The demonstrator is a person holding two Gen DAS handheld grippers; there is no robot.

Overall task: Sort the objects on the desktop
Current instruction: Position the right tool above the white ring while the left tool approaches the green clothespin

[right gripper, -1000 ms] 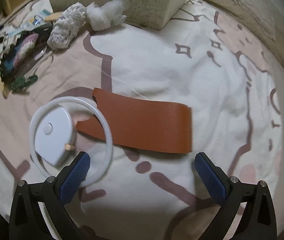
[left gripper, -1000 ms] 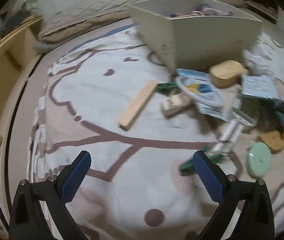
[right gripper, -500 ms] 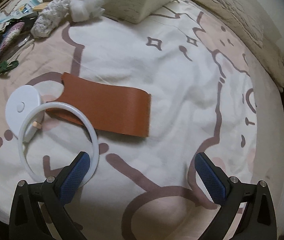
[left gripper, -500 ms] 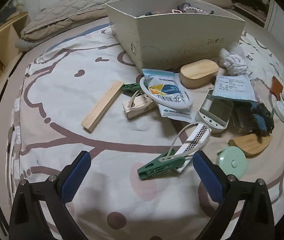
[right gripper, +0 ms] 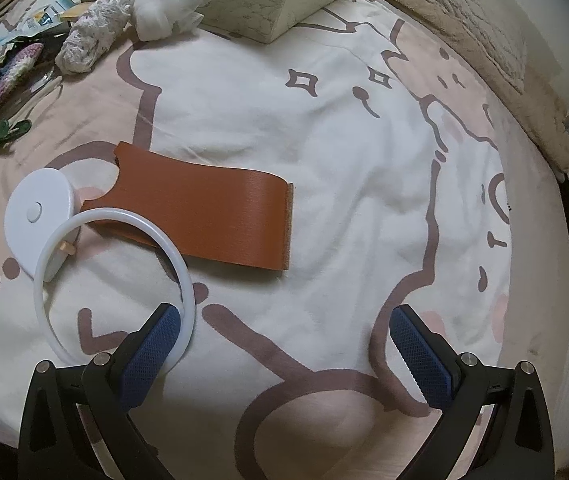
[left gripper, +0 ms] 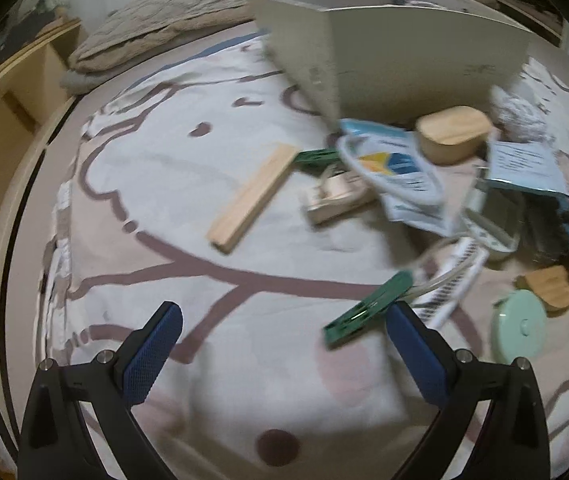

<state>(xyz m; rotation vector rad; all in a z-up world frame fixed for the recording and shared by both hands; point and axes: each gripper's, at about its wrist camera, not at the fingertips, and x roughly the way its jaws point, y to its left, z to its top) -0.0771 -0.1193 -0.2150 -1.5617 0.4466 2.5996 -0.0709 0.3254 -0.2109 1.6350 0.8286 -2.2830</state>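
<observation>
**Dim, soft room light; left feed smeared**

I get dim, warm, even light on both feeds, with no glare and only faint shadows. My left wrist view is motion-blurred: the cream box (left gripper: 416,52) and everything in front of it smear. My right wrist view is sharp around the brown leather piece (right gripper: 204,208). Fisheye bending and black vignetting crowd every edge.

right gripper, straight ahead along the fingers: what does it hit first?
Probably the bedsheet itself. The right gripper is open and tilted down at bare fabric. The brown leather piece lies left of centre, the white ring by the left finger. Depth is unclear.
</observation>
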